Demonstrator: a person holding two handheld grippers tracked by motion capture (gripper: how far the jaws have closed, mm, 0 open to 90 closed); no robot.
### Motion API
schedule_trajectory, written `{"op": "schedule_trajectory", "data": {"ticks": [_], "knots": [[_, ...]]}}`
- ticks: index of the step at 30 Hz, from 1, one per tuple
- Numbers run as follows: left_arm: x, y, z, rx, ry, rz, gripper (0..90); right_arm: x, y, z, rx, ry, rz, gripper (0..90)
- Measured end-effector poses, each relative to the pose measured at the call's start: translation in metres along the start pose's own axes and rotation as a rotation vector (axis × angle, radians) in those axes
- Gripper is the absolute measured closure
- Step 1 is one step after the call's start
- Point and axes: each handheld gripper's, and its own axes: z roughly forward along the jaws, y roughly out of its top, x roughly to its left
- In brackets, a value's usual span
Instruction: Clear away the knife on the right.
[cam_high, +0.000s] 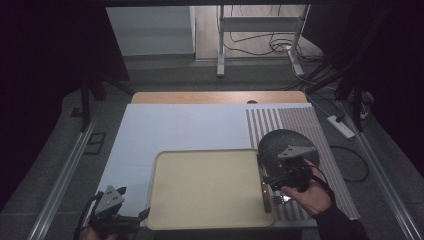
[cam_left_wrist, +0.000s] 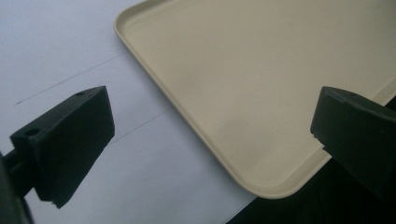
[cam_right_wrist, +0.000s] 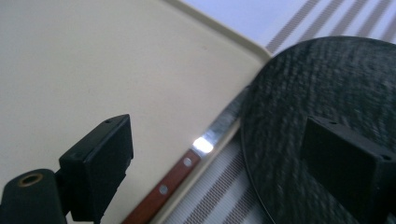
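Right tongs (cam_high: 284, 176), jaws apart, hang over the knife (cam_right_wrist: 196, 156) on the tray's (cam_high: 205, 220) right rim; its length runs near to far. Dark plate (cam_high: 280, 142) just right. Left tongs (cam_high: 131, 218), jaws apart, near-left corner.

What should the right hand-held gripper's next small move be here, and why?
Probably a short drop onto the knife. The right hand-held gripper hovers open, its jaws straddling the knife's wooden handle, which lies along the beige tray's right rim beside the dark round plate. The left hand-held gripper is open too, at the tray's near left corner.
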Motion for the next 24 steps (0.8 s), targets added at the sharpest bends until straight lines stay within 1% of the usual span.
{"op": "schedule_trajectory", "data": {"ticks": [3, 7, 12, 16, 19, 24], "knots": [[0.000, 0.000, 0.000, 0.000, 0.001, 0.000, 0.0, -0.003, -0.008, -0.010, -0.032, -0.020, 0.018, 8.9], [0.000, 0.000, 0.000, 0.001, 0.002, -0.003, 0.0, -0.009, -0.020, -0.022, -0.060, -0.052, 0.057, 8.1], [0.000, 0.000, 0.000, 0.000, 0.003, -0.007, 0.0, -0.013, -0.036, -0.032, -0.069, -0.065, 0.093, 7.0], [0.000, 0.000, 0.000, -0.001, 0.002, -0.010, 0.0, -0.015, -0.048, -0.039, -0.098, -0.066, 0.101, 5.9], [0.001, 0.000, 0.000, -0.003, 0.001, -0.012, 0.0, -0.016, -0.058, -0.044, -0.113, -0.092, 0.119, 5.9], [0.001, 0.000, 0.000, -0.003, 0.001, -0.015, 0.0, -0.021, -0.075, -0.054, -0.114, -0.129, 0.168, 5.9]]}}
